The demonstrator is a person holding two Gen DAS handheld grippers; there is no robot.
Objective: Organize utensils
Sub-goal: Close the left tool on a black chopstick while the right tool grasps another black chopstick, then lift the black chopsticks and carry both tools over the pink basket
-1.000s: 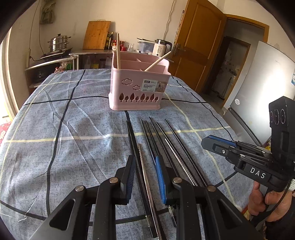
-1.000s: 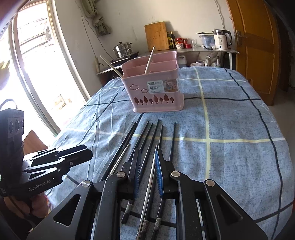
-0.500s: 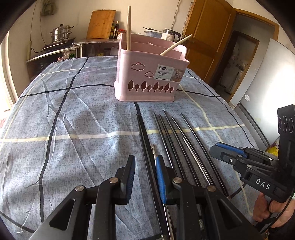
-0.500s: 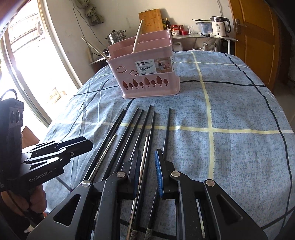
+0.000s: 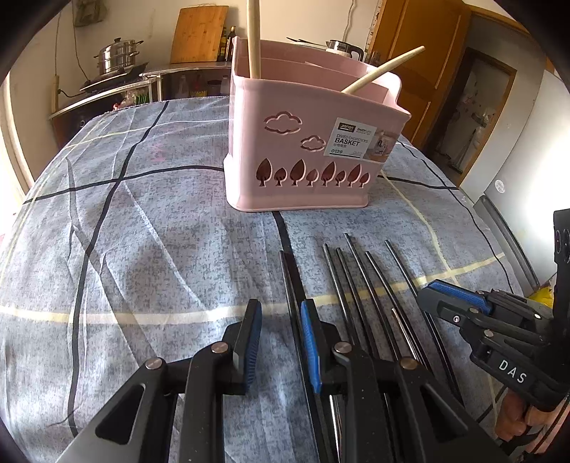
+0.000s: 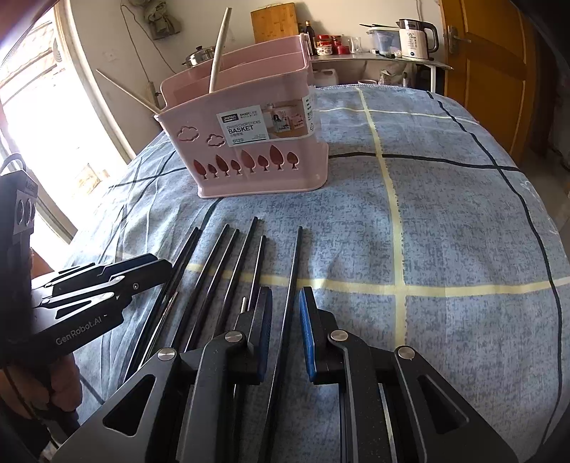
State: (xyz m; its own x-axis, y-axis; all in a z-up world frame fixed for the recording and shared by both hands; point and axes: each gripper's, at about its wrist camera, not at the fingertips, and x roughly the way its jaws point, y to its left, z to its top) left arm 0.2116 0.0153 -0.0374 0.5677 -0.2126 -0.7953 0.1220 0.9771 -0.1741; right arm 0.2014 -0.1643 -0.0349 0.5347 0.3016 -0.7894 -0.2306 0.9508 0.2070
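Several black chopsticks [image 5: 359, 285] lie side by side on the blue checked tablecloth; they also show in the right wrist view [image 6: 228, 263]. A pink chopstick basket [image 5: 306, 156] stands behind them with two wooden utensils [image 5: 381, 69] in it; it also shows in the right wrist view [image 6: 249, 142]. My left gripper [image 5: 281, 313] is open, low over the cloth, straddling the leftmost chopstick [image 5: 289, 281]. My right gripper [image 6: 286, 302] is open and straddles the rightmost chopstick [image 6: 294, 270]. Each gripper shows in the other's view, the right [image 5: 449, 295] and the left [image 6: 142, 274].
A counter [image 6: 374, 60] behind the table holds a kettle [image 6: 415, 34], a steel pot [image 5: 115, 57], a cutting board [image 5: 197, 34] and bottles. A wooden door [image 6: 488, 53] is at the right, a bright window [image 6: 32, 117] at the left.
Both grippers have moved forward toward the basket, which looms larger. The left now straddles the leftmost chopstick, the right the rightmost one. Both stay open.
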